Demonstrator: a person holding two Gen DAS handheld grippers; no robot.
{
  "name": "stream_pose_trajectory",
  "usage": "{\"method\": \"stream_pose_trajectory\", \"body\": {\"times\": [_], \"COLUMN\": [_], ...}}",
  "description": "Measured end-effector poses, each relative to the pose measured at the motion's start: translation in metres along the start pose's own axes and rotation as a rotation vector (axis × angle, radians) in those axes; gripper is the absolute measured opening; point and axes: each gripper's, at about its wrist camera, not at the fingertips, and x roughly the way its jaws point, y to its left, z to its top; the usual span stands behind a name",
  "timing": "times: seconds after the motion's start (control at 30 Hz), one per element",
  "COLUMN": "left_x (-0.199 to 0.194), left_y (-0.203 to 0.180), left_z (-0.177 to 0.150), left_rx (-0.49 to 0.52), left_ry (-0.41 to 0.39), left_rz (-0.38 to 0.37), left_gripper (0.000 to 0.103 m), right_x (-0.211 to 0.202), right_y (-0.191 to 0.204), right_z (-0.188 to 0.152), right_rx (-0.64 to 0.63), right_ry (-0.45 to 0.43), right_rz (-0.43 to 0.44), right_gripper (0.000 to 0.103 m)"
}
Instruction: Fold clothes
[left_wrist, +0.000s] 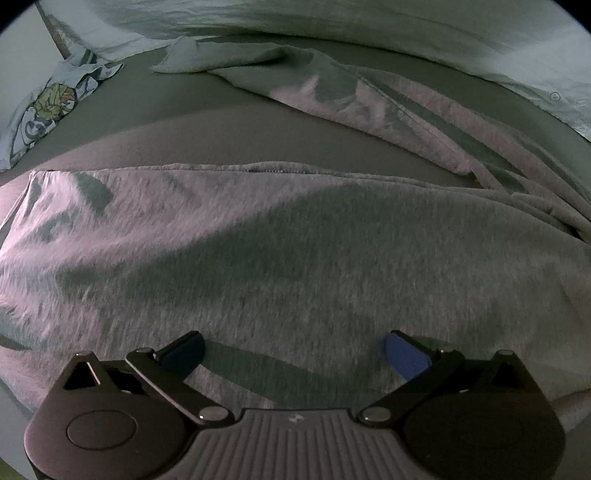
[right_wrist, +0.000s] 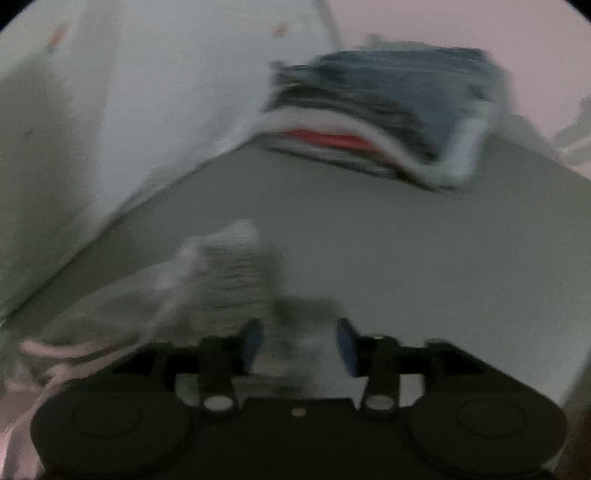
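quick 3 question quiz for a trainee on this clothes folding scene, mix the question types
1. True or false: the left tool is clamped on the grey garment.
2. What lies at the far end of the surface in the right wrist view? A) folded stack of clothes B) a shoe C) a basket
3. Fill in: the printed cloth lies at the far ____ of the left wrist view.

Key: 1 false, it is open above the fabric; 2 A; 3 left.
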Motion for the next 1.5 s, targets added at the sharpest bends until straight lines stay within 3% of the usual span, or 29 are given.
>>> {"method": "stream_pose_trajectory", "body": {"times": [0.07, 0.1, 0.13, 0.17, 0.27, 0.37, 0.47, 0.53, 0.63, 0.73, 0.8, 0.97, 1.03, 1.07, 1.2, 1.23, 1.3, 1.5], "left_x": [0.0, -0.001, -0.001, -0.001, 0.0, 0.0, 0.0, 0.0, 0.0, 0.0, 0.0, -0.002, -0.004, -0.005, -0.01, -0.011, -0.011, -0.009], "left_y": [0.0, 0.0, -0.001, -0.001, 0.0, 0.0, 0.0, 0.001, 0.003, 0.004, 0.004, 0.007, 0.01, 0.011, 0.016, 0.018, 0.023, 0.046], "left_z": [-0.001, -0.002, -0.002, -0.003, -0.001, 0.001, 0.0, -0.001, 0.0, 0.0, 0.001, -0.001, -0.004, -0.006, -0.015, -0.015, -0.014, 0.006], "left_rx": [-0.001, -0.001, 0.0, 0.001, 0.007, 0.009, 0.012, 0.018, 0.029, 0.037, 0.046, 0.091, 0.104, 0.109, 0.159, 0.166, 0.175, 0.164], "left_ry": [-0.005, -0.01, -0.014, -0.017, -0.01, 0.001, -0.006, -0.01, -0.003, 0.005, 0.016, 0.058, 0.083, 0.095, 0.117, 0.126, 0.138, 0.118], "left_rz": [0.0, 0.0, 0.0, 0.0, -0.005, -0.008, -0.01, -0.013, -0.02, -0.024, -0.029, -0.048, -0.056, -0.061, -0.081, -0.09, -0.109, -0.103], "left_gripper": [0.103, 0.103, 0.103, 0.103, 0.103, 0.103, 0.103, 0.103, 0.103, 0.103, 0.103, 0.103, 0.103, 0.103, 0.103, 0.103, 0.103, 0.103], "right_x": [0.013, 0.02, 0.026, 0.031, -0.01, -0.062, -0.071, -0.054, -0.039, -0.041, -0.034, -0.029, -0.028, -0.027, -0.024, -0.022, -0.017, 0.007], "right_y": [0.01, 0.013, 0.013, 0.015, 0.015, -0.007, -0.037, -0.043, -0.045, -0.046, -0.046, -0.031, -0.025, -0.022, -0.01, -0.005, 0.009, 0.088], "right_z": [-0.003, -0.005, -0.005, -0.004, 0.012, 0.036, 0.041, 0.031, 0.021, 0.018, 0.012, 0.02, 0.023, 0.025, 0.032, 0.035, 0.04, 0.037], "right_rx": [-0.058, -0.078, -0.089, -0.102, -0.138, -0.044, 0.014, -0.036, -0.014, 0.041, 0.028, -0.048, -0.078, -0.094, -0.155, -0.153, -0.122, -0.117], "right_ry": [0.022, 0.035, 0.053, 0.075, -0.042, -0.12, -0.091, -0.004, 0.071, 0.07, 0.117, 0.118, 0.116, 0.115, 0.112, 0.104, 0.092, 0.084], "right_rz": [-0.001, -0.009, -0.011, -0.018, -0.049, -0.07, -0.118, -0.201, -0.235, -0.23, -0.261, -0.359, -0.398, -0.417, -0.495, -0.492, -0.442, -0.209], "right_gripper": [0.067, 0.056, 0.037, 0.005, 0.005, 0.004, 0.005, 0.005, 0.005, 0.006, 0.008, 0.013, 0.03, 0.047, 0.052, 0.055, 0.069, 0.072]}}
